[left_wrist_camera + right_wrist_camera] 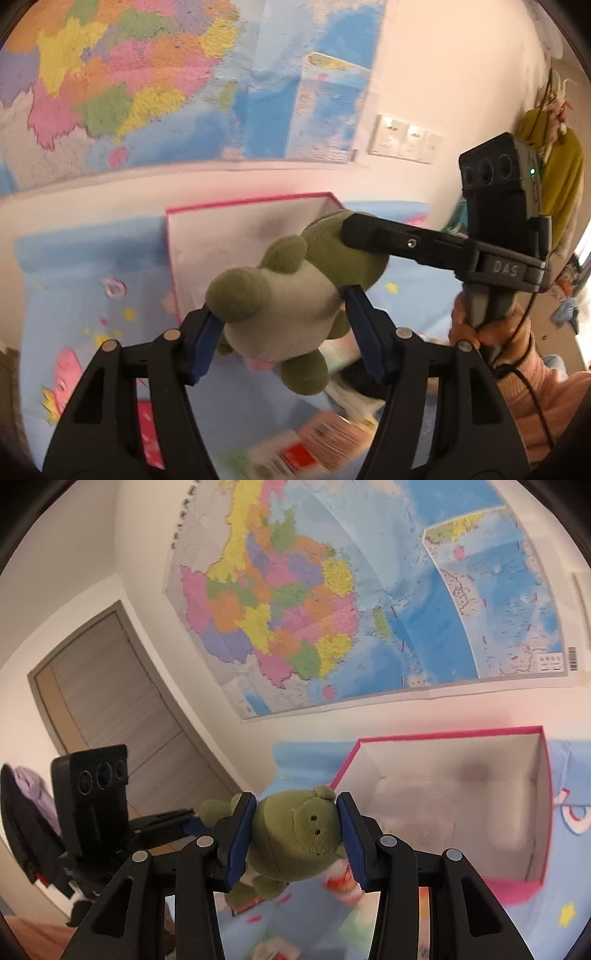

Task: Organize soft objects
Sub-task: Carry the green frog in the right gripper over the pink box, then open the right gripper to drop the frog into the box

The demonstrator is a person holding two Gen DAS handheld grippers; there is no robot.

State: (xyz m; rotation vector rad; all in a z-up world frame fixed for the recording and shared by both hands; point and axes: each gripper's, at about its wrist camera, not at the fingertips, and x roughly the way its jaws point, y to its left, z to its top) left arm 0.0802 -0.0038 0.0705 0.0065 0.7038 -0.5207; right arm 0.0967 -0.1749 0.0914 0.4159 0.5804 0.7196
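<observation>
While both grippers hold it up above the bed, the green plush toy (291, 295) hangs in the air between them, in front of an open pink-edged box (454, 805) that stands on the blue patterned bedsheet (74, 280). The left gripper (284, 325) has its blue-padded jaws pinching the toy's pale belly and rear. The right gripper (295, 834) has its jaws squeezing the toy's head from both sides, so the small dark eyes face its camera. A hand (484, 332) in a peach sleeve grips the right gripper's handle. Behind the box, a large coloured map (332, 609) covers the wall, with a grey door (110, 716) to its left and a row of light switches (406, 138) to its right. Blurred books or packets lie on the bed below the toy.
</observation>
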